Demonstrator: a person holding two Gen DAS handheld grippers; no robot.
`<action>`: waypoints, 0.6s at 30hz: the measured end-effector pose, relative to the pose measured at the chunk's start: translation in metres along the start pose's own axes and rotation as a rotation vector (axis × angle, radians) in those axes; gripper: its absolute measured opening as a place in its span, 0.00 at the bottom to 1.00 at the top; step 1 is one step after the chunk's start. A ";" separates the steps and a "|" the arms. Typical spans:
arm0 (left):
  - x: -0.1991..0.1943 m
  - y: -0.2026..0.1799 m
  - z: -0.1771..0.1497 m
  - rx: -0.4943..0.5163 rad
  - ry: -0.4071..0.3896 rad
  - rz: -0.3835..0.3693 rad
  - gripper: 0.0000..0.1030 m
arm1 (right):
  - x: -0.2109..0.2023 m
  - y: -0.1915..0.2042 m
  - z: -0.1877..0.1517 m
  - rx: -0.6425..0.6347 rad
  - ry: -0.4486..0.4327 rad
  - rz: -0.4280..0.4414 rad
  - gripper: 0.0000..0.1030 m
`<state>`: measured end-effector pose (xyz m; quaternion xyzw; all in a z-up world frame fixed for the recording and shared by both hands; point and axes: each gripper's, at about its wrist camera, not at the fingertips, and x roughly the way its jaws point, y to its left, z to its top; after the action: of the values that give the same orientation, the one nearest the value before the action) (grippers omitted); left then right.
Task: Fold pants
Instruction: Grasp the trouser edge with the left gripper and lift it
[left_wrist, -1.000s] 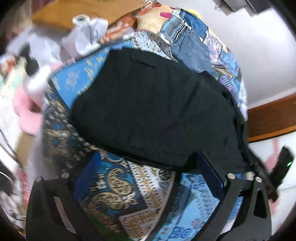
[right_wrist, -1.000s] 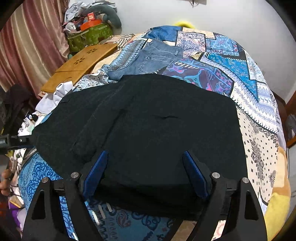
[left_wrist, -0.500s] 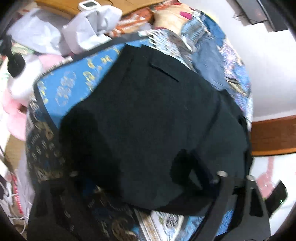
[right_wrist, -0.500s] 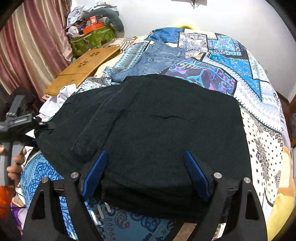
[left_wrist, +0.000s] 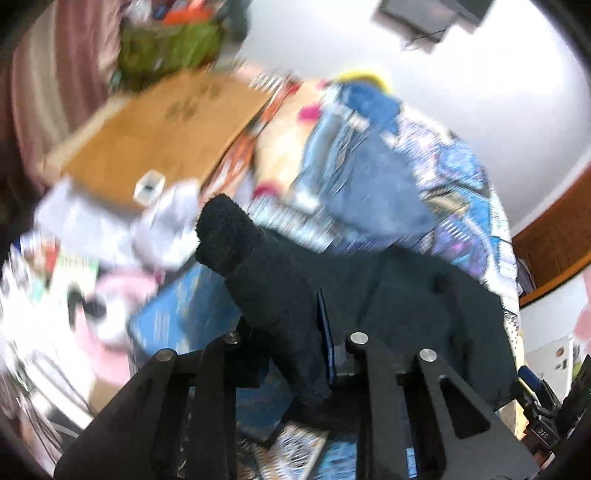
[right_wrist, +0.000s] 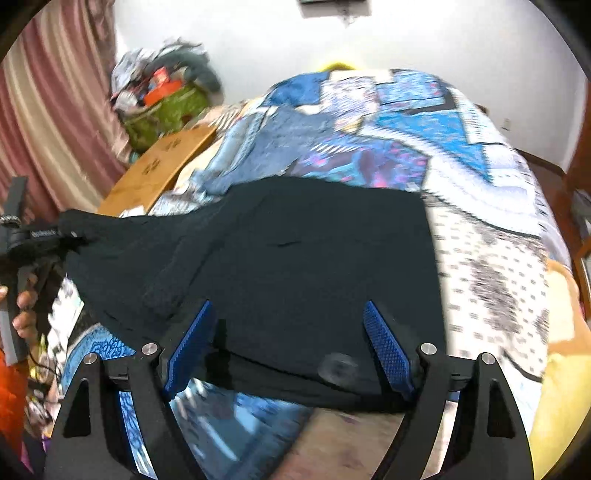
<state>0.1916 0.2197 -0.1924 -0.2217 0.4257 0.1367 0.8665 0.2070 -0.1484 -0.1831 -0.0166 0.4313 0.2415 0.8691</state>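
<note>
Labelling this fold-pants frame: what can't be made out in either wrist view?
- Left wrist view: left gripper has just closed on a bunch of the black pants; the cloth covers its left pad.
- Left wrist view: motion blur smears the clutter beside the bed.
- Right wrist view: right gripper open; the pants' near edge hides whether its pads touch cloth.
- Right wrist view: left gripper cut off at the frame edge.

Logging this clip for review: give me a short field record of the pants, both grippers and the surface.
garment: black pants, spread on the bed
left gripper: jaws just closed, shut on a pinched corner of the pants, lifted
right gripper: open, near edge of the pants between its pads, not gripped
surface: patterned bedspread
also there: blue jeans beyond
</note>
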 end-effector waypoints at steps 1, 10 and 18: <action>-0.007 -0.013 0.007 0.030 -0.028 -0.003 0.21 | -0.005 -0.007 -0.001 0.012 -0.005 -0.012 0.77; -0.053 -0.142 0.043 0.267 -0.181 -0.146 0.16 | -0.017 -0.054 -0.034 0.032 0.075 -0.075 0.79; -0.033 -0.252 0.025 0.447 -0.136 -0.236 0.16 | -0.012 -0.062 -0.043 0.018 0.087 -0.029 0.79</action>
<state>0.2960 0.0127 -0.0848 -0.0631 0.3573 -0.0483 0.9306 0.1961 -0.2183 -0.2119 -0.0258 0.4704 0.2239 0.8532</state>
